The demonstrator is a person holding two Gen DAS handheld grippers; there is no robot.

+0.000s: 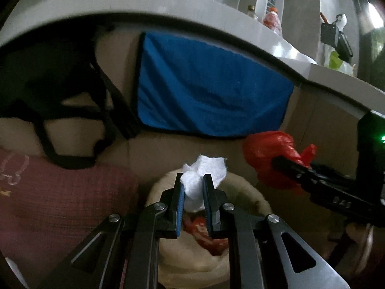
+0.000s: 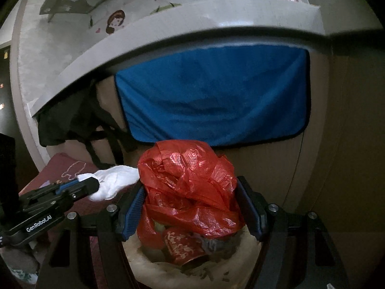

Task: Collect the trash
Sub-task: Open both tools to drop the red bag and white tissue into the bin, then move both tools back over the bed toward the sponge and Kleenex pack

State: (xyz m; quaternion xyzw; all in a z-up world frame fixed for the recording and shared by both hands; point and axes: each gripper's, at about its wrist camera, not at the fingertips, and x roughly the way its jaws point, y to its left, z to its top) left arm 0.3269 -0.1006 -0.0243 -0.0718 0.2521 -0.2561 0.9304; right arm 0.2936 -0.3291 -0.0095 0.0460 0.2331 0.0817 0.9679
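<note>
Left claw [image 1: 193, 180] clenched on a white tissue wad [image 1: 204, 168]; right claw [image 2: 192, 192], jaws wide, grasps a crumpled red plastic bag [image 2: 190, 180]. Below both claws sits the beige trash bin [image 2: 154, 260], red wrappers inside; behind hangs a blue cloth [image 1: 209, 84].

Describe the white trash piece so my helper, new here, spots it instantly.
Find the blue cloth hanging under the ledge; below it sits a beige bin. Above the bin, the left claw pinches a crumpled white tissue, unlike the red plastic bag beside it.

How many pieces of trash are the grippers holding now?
2: a white tissue in the left gripper, and a red plastic bag between the right gripper's pads, both above the bin.
</note>
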